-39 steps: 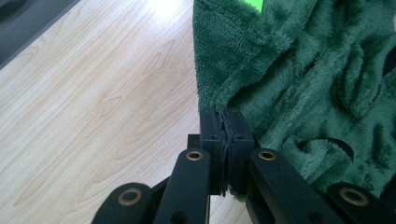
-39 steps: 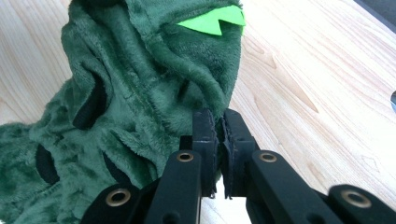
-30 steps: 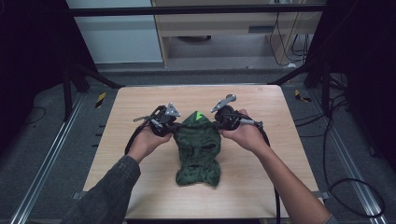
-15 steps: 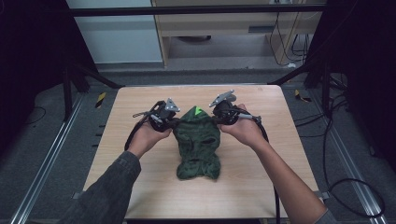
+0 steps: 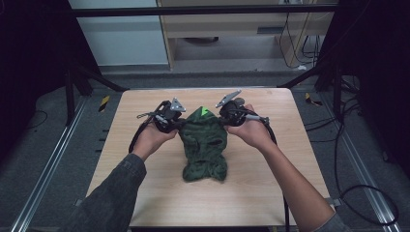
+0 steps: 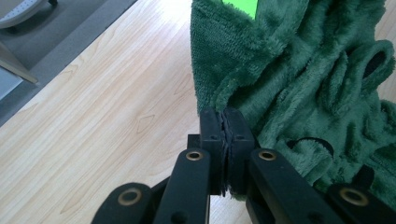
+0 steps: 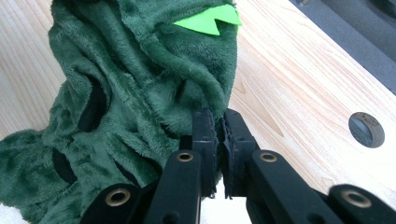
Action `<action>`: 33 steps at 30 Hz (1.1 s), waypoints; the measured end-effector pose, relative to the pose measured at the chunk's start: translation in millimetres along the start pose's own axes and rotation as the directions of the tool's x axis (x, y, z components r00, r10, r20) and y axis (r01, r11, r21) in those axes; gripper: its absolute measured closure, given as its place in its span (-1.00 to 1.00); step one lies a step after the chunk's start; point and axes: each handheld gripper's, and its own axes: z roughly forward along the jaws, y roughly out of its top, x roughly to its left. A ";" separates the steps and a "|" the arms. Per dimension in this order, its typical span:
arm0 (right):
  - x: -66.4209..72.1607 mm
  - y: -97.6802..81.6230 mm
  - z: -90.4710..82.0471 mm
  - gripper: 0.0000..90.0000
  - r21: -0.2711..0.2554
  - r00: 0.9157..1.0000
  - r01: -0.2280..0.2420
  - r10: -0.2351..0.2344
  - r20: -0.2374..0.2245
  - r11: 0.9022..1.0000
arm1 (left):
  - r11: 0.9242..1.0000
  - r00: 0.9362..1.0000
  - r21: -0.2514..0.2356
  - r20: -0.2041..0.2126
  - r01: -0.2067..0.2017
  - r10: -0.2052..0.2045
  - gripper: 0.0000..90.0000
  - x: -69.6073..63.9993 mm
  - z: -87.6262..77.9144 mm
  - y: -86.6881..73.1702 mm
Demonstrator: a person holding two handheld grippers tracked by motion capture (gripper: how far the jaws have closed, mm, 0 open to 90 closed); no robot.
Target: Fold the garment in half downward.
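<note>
Both the left gripper [image 5: 178,123] and right gripper [image 5: 223,119] are clenching the green fleece garment [image 5: 204,145] edges; keeping equal tension should spread it flat.

Wooden table [image 5: 145,183] – grey floor [image 5: 43,145], cabinet [image 5: 116,38], cables [image 5: 295,34] behind

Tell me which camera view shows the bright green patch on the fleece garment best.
The right gripper view: the bright green patch lies flat and close, its jagged edge fully visible on the dark green fleece garment. The left gripper view catches a corner of it at the top edge. The high view shows it small.
</note>
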 end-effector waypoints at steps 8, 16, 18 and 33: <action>-1.5 4.0 0.8 0.89 -0.013 1.000 0.012 -0.012 0.014 1.000 | 1.000 1.000 -0.002 -0.007 0.012 -0.012 0.96 6.0 0.3 3.7; -5.6 10.2 5.8 0.89 -0.018 1.000 0.015 -0.014 0.024 1.000 | 1.000 1.000 -0.002 -0.019 0.025 -0.025 0.96 12.2 2.2 5.0; -6.2 11.7 7.0 0.89 -0.016 0.999 0.016 -0.016 0.028 1.000 | 1.000 0.999 0.001 -0.024 0.024 -0.024 0.96 13.3 2.8 5.5; -3.4 0.0 9.6 0.88 -0.032 0.999 0.023 -0.022 0.035 0.999 | 1.000 0.999 -0.014 -0.036 -0.010 0.009 0.96 2.0 4.4 2.6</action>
